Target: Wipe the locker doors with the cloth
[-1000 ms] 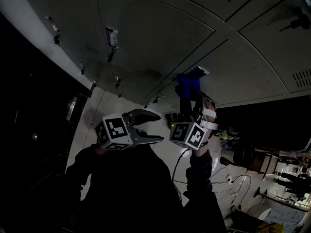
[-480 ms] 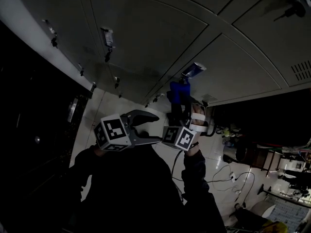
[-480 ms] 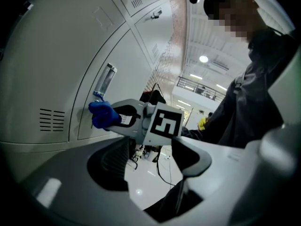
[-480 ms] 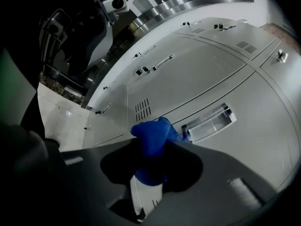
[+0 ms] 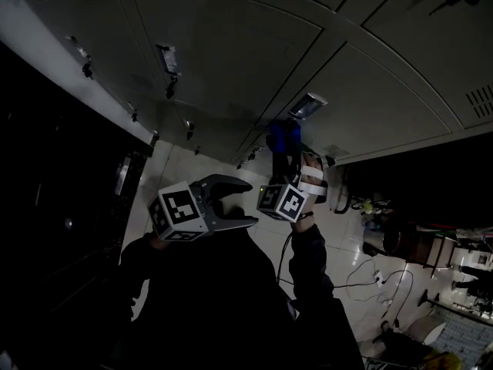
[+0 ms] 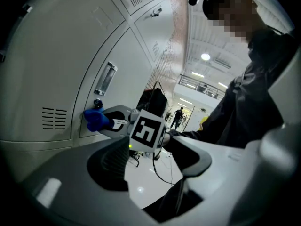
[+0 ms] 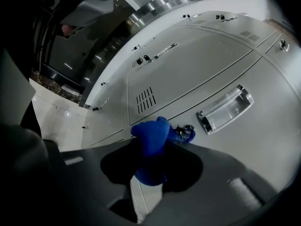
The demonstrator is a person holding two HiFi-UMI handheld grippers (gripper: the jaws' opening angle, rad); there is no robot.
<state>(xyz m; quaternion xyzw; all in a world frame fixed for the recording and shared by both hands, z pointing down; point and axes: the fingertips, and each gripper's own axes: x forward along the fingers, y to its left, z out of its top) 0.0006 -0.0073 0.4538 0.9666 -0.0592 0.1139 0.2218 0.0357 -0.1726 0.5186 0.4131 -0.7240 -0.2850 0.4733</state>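
A bunched blue cloth (image 5: 283, 137) is pressed against the grey locker door (image 5: 231, 60), just below a recessed metal handle (image 5: 306, 105). My right gripper (image 5: 286, 154) is shut on the cloth. In the right gripper view the cloth (image 7: 151, 142) bulges out between the jaws, touching the door (image 7: 197, 65) beside a small lock (image 7: 186, 128) and under the handle (image 7: 225, 108). My left gripper (image 5: 250, 203) hangs open and holds nothing, back from the lockers and left of the right one. The left gripper view shows the right gripper (image 6: 106, 123) and cloth (image 6: 95, 120) at the door (image 6: 56, 69).
More locker doors with small latches (image 5: 171, 85) and vent slots (image 7: 146, 99) run in every direction. A white tiled floor (image 5: 192, 168) lies below, with cables (image 5: 370, 280) and clutter (image 5: 400, 245) to the right. A person (image 6: 178, 117) stands far off in the hall.
My right gripper has carried the cloth to the left along the locker door, closer to the handle. The left gripper has stayed open and almost still.
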